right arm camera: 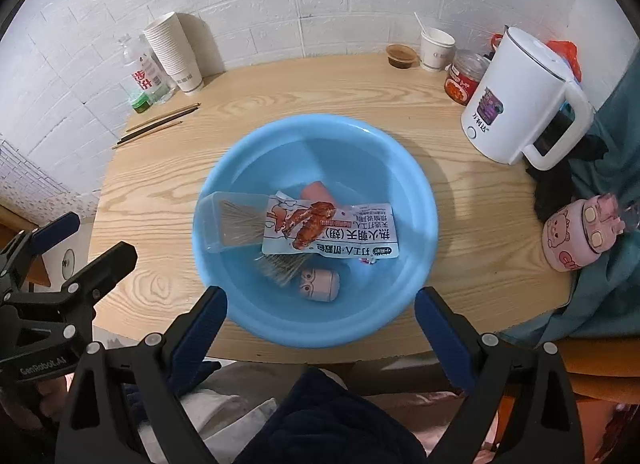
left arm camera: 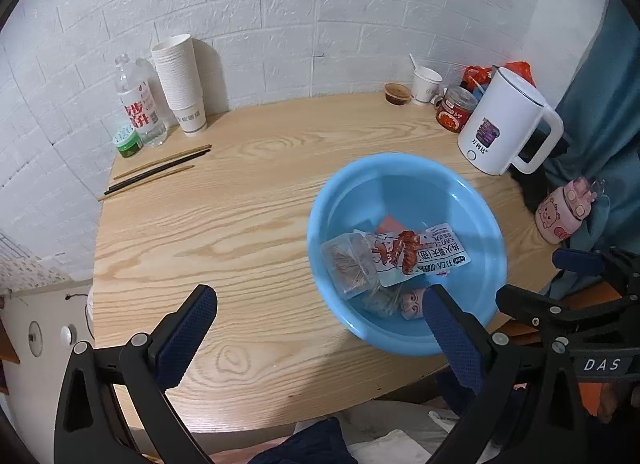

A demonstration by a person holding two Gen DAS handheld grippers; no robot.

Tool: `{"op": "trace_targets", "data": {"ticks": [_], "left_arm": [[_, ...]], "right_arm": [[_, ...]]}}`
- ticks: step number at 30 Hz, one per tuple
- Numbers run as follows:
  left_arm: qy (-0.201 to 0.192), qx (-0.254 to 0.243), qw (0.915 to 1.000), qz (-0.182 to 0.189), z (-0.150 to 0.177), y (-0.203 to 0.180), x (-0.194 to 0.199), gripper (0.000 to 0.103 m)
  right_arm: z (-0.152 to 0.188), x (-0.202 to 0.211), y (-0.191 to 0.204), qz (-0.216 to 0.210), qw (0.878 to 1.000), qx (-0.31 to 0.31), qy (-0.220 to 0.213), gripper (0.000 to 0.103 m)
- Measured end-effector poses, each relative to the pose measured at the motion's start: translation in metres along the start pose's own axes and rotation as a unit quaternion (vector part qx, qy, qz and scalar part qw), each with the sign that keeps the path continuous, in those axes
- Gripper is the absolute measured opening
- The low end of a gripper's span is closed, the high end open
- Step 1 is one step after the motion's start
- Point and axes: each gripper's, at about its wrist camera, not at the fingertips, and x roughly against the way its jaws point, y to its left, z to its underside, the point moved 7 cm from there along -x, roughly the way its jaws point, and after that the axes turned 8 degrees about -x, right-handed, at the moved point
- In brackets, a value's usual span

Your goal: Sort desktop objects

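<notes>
A blue plastic basin (right arm camera: 408,200) sits near the table's front edge; it also shows in the left wrist view (left arm camera: 404,172). It holds a snack packet (right arm camera: 340,230), a clear toothpick box (right arm camera: 232,220), a pink sausage (right arm camera: 320,189) and a small pink case (right arm camera: 320,284). My right gripper (right arm camera: 320,328) is open and empty, just in front of the basin. My left gripper (left arm camera: 320,336) is open and empty over the table's front edge, left of the basin, with its right finger (left arm camera: 452,340) before the basin's rim.
Chopsticks (left arm camera: 160,170), a stack of paper cups (left arm camera: 180,80), a water bottle (left arm camera: 138,104) and a green cap (left arm camera: 128,142) stand back left. A white kettle (left arm camera: 508,124), a jar (left arm camera: 456,108), a sauce cup (left arm camera: 398,94) and a pink pig cup (left arm camera: 560,212) stand right.
</notes>
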Motion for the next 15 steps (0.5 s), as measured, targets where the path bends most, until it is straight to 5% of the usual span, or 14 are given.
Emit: {"op": "trace_targets", "data": {"ticks": [15], "left_arm": [[-0.003,0.016,0.9997,-0.018,-0.005,0.01,0.001,0.103]], "right_arm": [[-0.008,-0.003,0.005,-0.011,1.0,0.009,0.002,0.096]]}}
